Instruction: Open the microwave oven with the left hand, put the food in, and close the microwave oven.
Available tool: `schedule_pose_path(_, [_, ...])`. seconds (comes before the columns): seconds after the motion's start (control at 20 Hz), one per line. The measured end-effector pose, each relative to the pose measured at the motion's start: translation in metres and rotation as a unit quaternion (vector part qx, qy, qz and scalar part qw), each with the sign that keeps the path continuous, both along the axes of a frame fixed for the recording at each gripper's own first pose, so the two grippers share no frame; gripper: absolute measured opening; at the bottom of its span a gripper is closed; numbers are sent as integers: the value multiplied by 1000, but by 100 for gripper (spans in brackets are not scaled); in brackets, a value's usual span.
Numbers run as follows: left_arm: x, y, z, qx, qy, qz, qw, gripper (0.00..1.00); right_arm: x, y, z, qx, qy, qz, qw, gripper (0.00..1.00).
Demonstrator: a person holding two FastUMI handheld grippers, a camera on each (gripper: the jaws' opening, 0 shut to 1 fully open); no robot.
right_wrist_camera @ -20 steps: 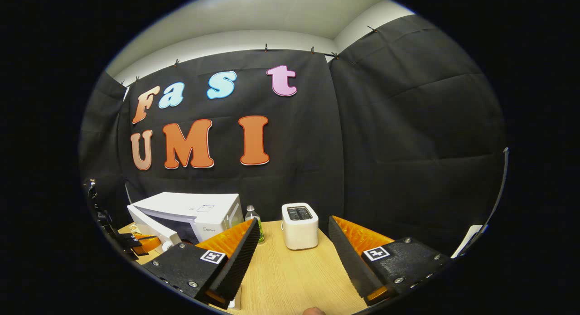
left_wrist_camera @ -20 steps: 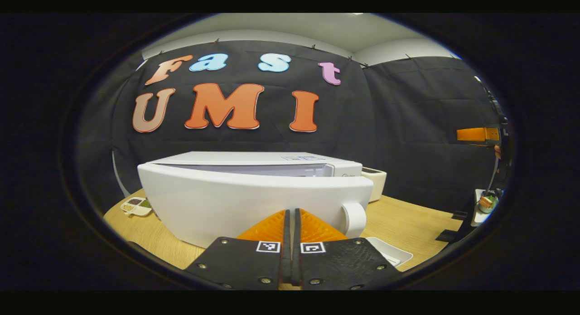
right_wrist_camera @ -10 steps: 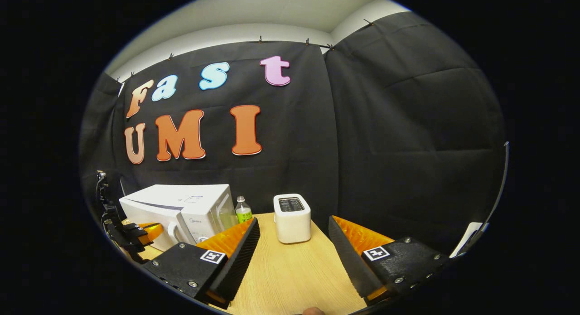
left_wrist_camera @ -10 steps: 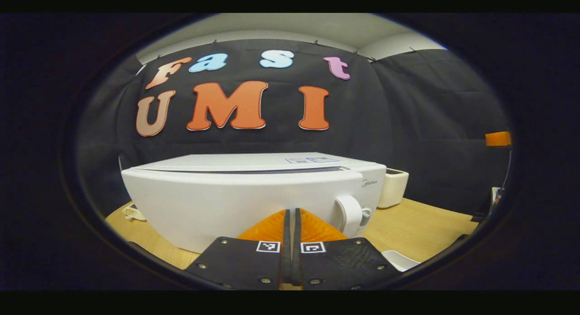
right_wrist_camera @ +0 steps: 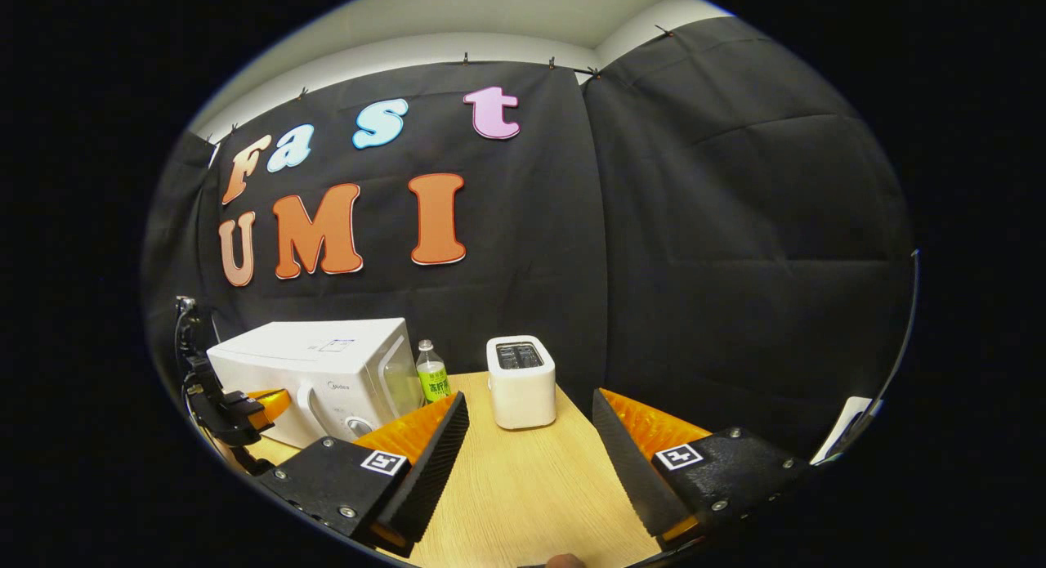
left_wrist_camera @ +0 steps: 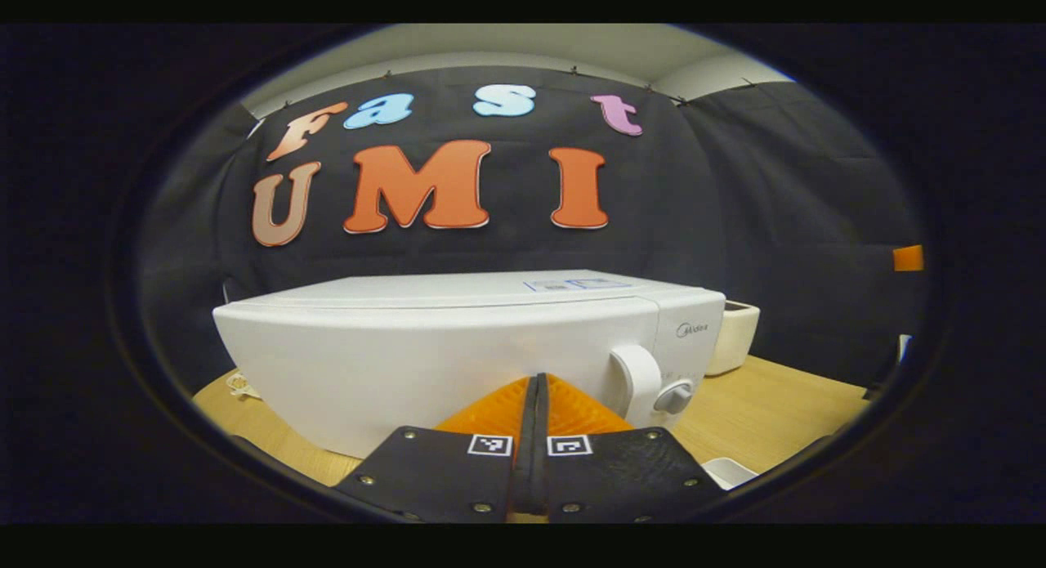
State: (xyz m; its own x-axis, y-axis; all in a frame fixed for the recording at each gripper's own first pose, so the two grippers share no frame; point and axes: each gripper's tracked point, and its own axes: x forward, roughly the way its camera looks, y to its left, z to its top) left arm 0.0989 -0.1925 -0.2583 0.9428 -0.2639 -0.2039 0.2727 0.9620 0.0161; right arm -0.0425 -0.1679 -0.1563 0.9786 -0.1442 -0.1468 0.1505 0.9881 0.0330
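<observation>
- Left gripper view: your left tool (left_wrist_camera: 535,388) has its fingers pressed together with nothing between them, tips against the lower front of the microwave oven (left_wrist_camera: 458,347) door. Push squarely through the door's middle until it latches; don't slide toward the handle (left_wrist_camera: 637,380) or the knob (left_wrist_camera: 674,398).
- The oven is a white box on the wooden worktop (left_wrist_camera: 776,396), its door looking flush with the body, though the seam is hard to judge from this angle.
- Right gripper view: your right tool (right_wrist_camera: 529,433) is spread wide and carries nothing; hold it clear above the worktop.
- The oven (right_wrist_camera: 315,372) stands far left, door seemingly shut, a bottle (right_wrist_camera: 433,373) just beside it and a toaster (right_wrist_camera: 520,380) near.
</observation>
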Motion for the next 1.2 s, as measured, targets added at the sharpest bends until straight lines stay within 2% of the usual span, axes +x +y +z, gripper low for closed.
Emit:
schedule_pose_path(0.15, [-17, 9, 20, 1, 10, -17, 1000, 1, -1, 15, 14, 4, -8, 10, 1000, 95])
schedule_pose_path(0.4, [-46, 54, 101, -30, -2, -15, 999, 2, 0, 49, 42, 2, -19, 39, 999, 95])
schedule_pose_path(0.45, [-50, 69, 118, -31, -10, -7, 999, 8, 1, 61, 49, 2, -22, 50, 999, 95])
schedule_pose_path(0.5, [-52, 84, 136, -28, -21, 4, 999, 19, 2, 72, 56, -1, -26, 60, 998, 95])
schedule_pose_path(0.55, [-55, 102, 152, -23, -30, 17, 999, 24, 3, 82, 62, -4, -30, 70, 997, 95])
schedule_pose_path(0.6, [-61, 117, 167, -22, -38, 26, 999, 37, 5, 92, 69, -4, -35, 79, 996, 95])
schedule_pose_path(0.65, [-68, 130, 182, -28, -46, 34, 998, 45, 4, 101, 76, 0, -37, 89, 995, 95])
schedule_pose_path(0.7, [-74, 144, 195, -29, -53, 41, 997, 70, 3, 112, 83, 5, -38, 99, 994, 95])
schedule_pose_path(0.8, [-87, 172, 210, -32, -52, 61, 996, 90, 3, 128, 94, 5, -44, 114, 992, 95])
schedule_pose_path(0.9, [-96, 201, 221, -29, -48, 93, 994, 90, 6, 142, 104, -15, -46, 120, 992, 95])
schedule_pose_path(0.95, [-100, 211, 227, -26, -47, 102, 993, 94, 6, 149, 111, -19, -49, 124, 991, 95])
schedule_pose_path(1.0, [-105, 218, 235, -25, -52, 108, 992, 90, 4, 157, 118, -19, -51, 130, 990, 95])
schedule_pose_path(1.2, [-121, 249, 271, -31, -83, 130, 987, 89, 0, 180, 141, -7, -62, 151, 987, 95])
